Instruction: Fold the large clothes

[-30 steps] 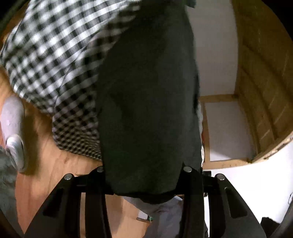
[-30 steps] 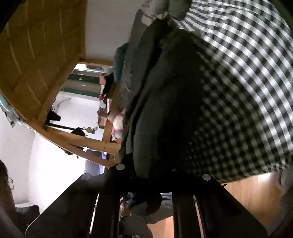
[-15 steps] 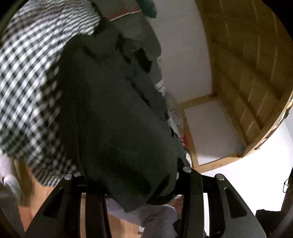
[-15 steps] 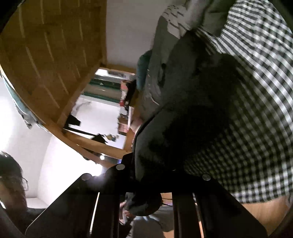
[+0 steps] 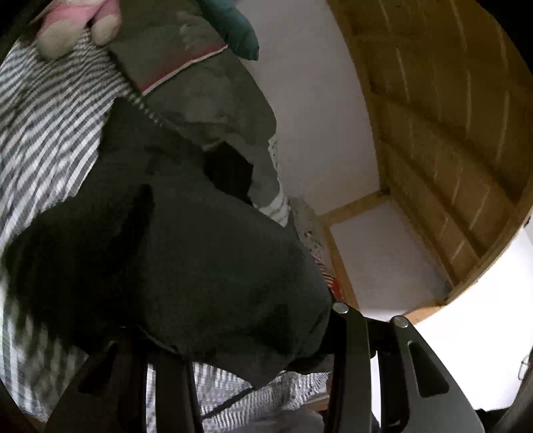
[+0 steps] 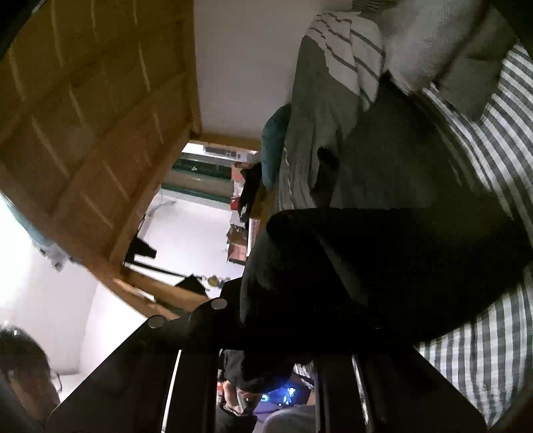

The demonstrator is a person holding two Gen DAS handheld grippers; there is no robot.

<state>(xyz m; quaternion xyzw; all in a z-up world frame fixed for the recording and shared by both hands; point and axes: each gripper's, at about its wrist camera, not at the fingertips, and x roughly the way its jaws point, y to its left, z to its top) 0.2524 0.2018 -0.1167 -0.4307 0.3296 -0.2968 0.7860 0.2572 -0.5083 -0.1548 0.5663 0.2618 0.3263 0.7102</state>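
Note:
A large dark garment (image 5: 200, 266) hangs bunched from my left gripper (image 5: 256, 359), whose fingers are shut on its edge; the cloth drapes forward over the striped bed cover (image 5: 43, 140). In the right wrist view the same dark garment (image 6: 383, 266) is pinched in my right gripper (image 6: 266, 366), shut on a thick fold that spills below the fingers. The cloth stretches away onto the bed cover (image 6: 499, 349). Both sets of fingertips are hidden under the fabric.
A grey pillow (image 5: 173, 53), a pink plush toy (image 5: 73, 23) and a teal cushion (image 5: 233, 26) lie at the head of the bed. A wooden slatted frame (image 5: 449, 133) rises beside the white wall. A person's head (image 6: 23, 366) shows at lower left.
Both grippers have risen and moved over the bed with the garment. The wooden floor has dropped out of view and the pillows have come in.

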